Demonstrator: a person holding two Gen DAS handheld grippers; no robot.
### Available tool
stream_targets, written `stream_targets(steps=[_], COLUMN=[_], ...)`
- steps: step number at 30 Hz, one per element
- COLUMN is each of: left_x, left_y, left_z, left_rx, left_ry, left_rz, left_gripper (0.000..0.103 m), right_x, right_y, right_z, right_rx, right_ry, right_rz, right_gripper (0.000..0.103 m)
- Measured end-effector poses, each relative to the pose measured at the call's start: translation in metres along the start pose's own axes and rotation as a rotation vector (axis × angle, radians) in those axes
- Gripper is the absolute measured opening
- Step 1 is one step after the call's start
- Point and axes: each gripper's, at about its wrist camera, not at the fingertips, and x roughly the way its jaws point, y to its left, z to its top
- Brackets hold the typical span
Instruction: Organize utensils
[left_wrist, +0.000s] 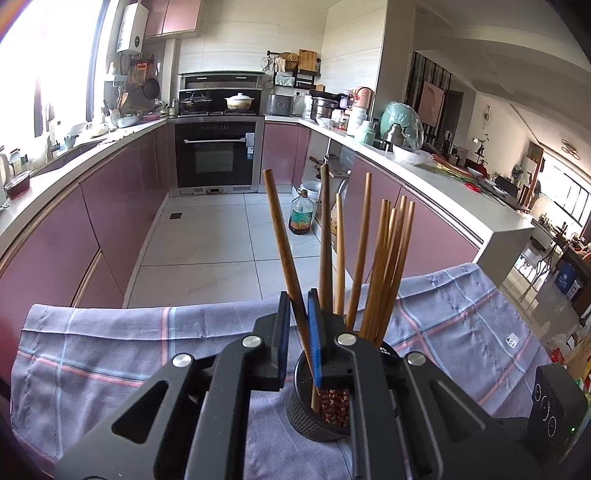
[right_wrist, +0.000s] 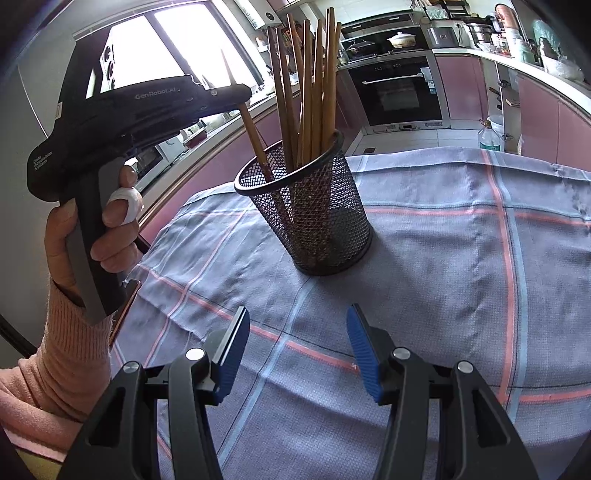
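Observation:
A black mesh cup (right_wrist: 314, 221) stands on a checked grey-blue cloth (right_wrist: 443, 258) and holds several wooden chopsticks (right_wrist: 314, 74) upright. My left gripper (left_wrist: 298, 317) is right above the cup (left_wrist: 306, 413), shut on one chopstick (left_wrist: 280, 236) that leans left, its lower end inside the cup. The right wrist view shows that gripper (right_wrist: 240, 98) from the side with the held chopstick (right_wrist: 255, 140) slanting down into the cup's rim. My right gripper (right_wrist: 298, 310) hangs open over the cloth, near side of the cup, with nothing between its blue pads (right_wrist: 232, 343).
A person's hand (right_wrist: 110, 214) in a pink sleeve holds the left gripper's handle. A black box (left_wrist: 554, 402) sits at the cloth's right edge. Beyond the table lie a tiled floor with an oil bottle (left_wrist: 301, 218), pink cabinets and an oven (left_wrist: 216, 155).

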Motion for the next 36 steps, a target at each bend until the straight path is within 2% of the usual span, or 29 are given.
stream_targets(steps=[1, 3, 5, 8, 10, 11, 12, 16, 20, 22, 23, 27, 29, 32, 34, 36], left_x=[-0.001, 0.002, 0.004, 0.009, 0.012, 0.012, 0.011, 0.005, -0.003, -0.01, -0.014, -0.038, -0.052, -0.073, -0.085, -0.092], left_y=[0.001, 0.0, -0.005, -0.011, -0.016, -0.017, -0.016, -0.014, -0.009, -0.004, -0.002, 0.006, 0.01, 0.017, 0.021, 0.026], left_z=[0.0, -0.001, -0.003, -0.007, -0.011, -0.014, -0.016, -0.023, -0.031, -0.035, -0.036, -0.051, -0.062, -0.081, -0.094, -0.106], left_rx=[0.007, 0.011, 0.051, 0.07, 0.075, 0.077, 0.078, 0.064, 0.067, 0.053, 0.043, 0.016, 0.006, -0.008, -0.024, -0.043], left_ry=[-0.008, 0.002, -0.002, 0.035, 0.053, 0.045, 0.037, 0.03, 0.022, 0.014, 0.012, -0.036, -0.059, -0.105, -0.12, -0.114], left_rz=[0.023, 0.01, 0.046, 0.004, 0.024, 0.032, 0.029, 0.002, 0.006, -0.005, -0.007, -0.02, -0.012, 0.049, 0.081, 0.105], left_gripper=[0.01, 0.01, 0.011, 0.013, 0.03, 0.047, 0.052, 0.051, 0.052, 0.054, 0.057, 0.077, 0.081, 0.098, 0.098, 0.098], right_x=[0.0, 0.0, 0.001, 0.002, 0.002, 0.002, 0.001, -0.002, -0.003, -0.003, -0.003, -0.009, -0.013, -0.021, -0.026, -0.031], right_y=[0.0, 0.0, -0.001, -0.002, -0.001, 0.001, 0.001, 0.001, 0.0, 0.001, 0.002, 0.005, 0.008, 0.016, 0.023, 0.031], right_z=[0.0, -0.001, -0.002, -0.002, -0.002, -0.001, -0.001, 0.001, 0.002, 0.002, 0.003, 0.004, 0.005, 0.005, 0.005, 0.004], right_rx=[0.0, 0.001, 0.002, 0.007, 0.002, 0.0, -0.001, -0.003, 0.0, -0.001, -0.003, -0.016, -0.029, -0.061, -0.094, -0.129], right_ry=[0.002, 0.004, 0.01, 0.012, 0.009, 0.007, 0.004, -0.01, -0.015, -0.02, -0.022, -0.054, -0.079, -0.13, -0.172, -0.211], right_rz=[-0.001, 0.002, 0.002, 0.006, 0.004, 0.004, 0.002, -0.002, -0.004, -0.003, -0.003, -0.013, -0.033, -0.083, -0.13, -0.158], right_gripper=[0.052, 0.052, 0.052, 0.052, 0.052, 0.052, 0.052, 0.052, 0.052, 0.052, 0.052, 0.052, 0.055, 0.065, 0.077, 0.08])
